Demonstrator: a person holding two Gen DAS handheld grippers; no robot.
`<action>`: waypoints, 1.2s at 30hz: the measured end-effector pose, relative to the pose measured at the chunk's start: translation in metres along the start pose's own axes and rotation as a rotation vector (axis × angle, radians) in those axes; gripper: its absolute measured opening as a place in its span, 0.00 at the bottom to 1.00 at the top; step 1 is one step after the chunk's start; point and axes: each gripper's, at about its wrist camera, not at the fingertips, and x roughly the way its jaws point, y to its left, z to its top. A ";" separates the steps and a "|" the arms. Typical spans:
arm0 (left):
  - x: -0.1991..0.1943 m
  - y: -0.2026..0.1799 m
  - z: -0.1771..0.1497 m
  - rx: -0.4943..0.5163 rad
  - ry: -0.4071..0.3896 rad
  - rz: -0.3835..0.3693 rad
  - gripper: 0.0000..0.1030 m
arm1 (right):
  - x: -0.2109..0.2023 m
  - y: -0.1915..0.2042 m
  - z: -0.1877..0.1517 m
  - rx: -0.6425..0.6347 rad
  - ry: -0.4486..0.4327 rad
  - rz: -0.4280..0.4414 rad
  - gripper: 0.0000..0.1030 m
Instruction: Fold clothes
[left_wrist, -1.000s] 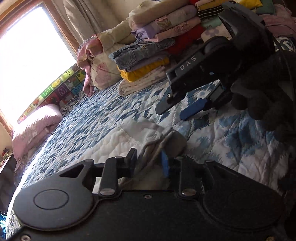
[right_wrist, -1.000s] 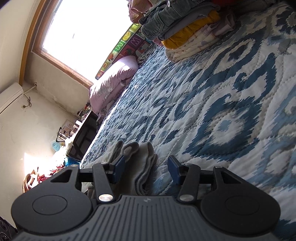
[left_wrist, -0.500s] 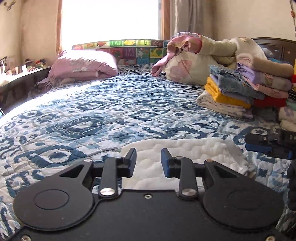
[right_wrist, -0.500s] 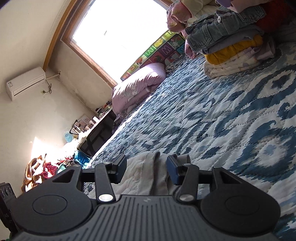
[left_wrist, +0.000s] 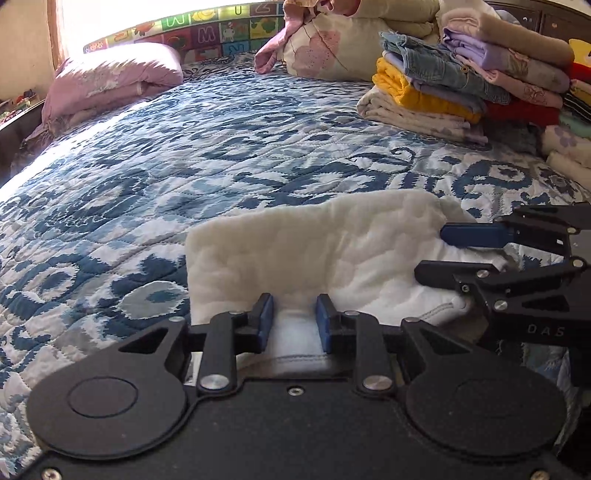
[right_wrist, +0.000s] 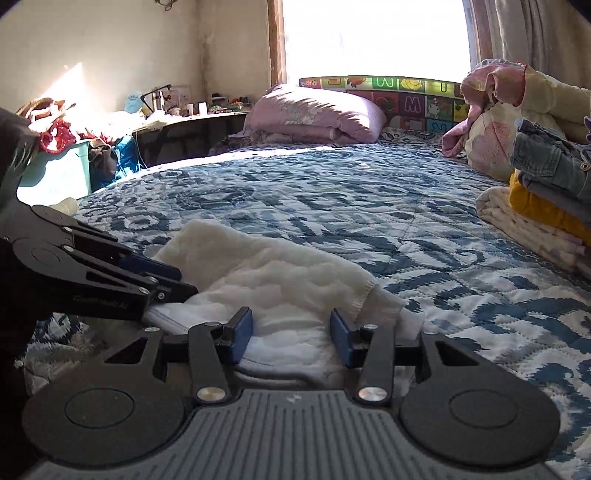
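A white quilted garment (left_wrist: 332, 247) lies folded on the blue patterned bedspread (left_wrist: 184, 155); it also shows in the right wrist view (right_wrist: 280, 280). My left gripper (left_wrist: 293, 323) is open, its blue pads on either side of the garment's near hem. My right gripper (right_wrist: 291, 334) is open over the garment's near edge, and it shows from the side in the left wrist view (left_wrist: 436, 251). The left gripper shows at the left of the right wrist view (right_wrist: 181, 280).
A stack of folded clothes (left_wrist: 461, 85) stands at the back right of the bed, with a cream bundle (left_wrist: 332, 44) behind it. A pink pillow (right_wrist: 314, 114) lies at the head. A desk with clutter (right_wrist: 166, 118) and a teal bin (right_wrist: 59, 173) stand left of the bed.
Both views have swung from tilted to level. The garment now lies folded flat, white side up. Both grippers have come down to its near edge, jaws open.
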 end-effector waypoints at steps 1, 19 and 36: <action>-0.006 0.005 0.003 -0.009 -0.025 0.008 0.22 | -0.001 0.001 0.001 -0.005 0.002 -0.003 0.45; 0.042 0.002 0.009 -0.138 -0.062 0.075 0.42 | 0.016 -0.009 -0.001 0.060 0.036 0.010 0.48; -0.032 0.014 -0.011 -0.305 0.041 0.023 0.63 | -0.033 -0.049 -0.027 0.421 0.029 -0.024 0.74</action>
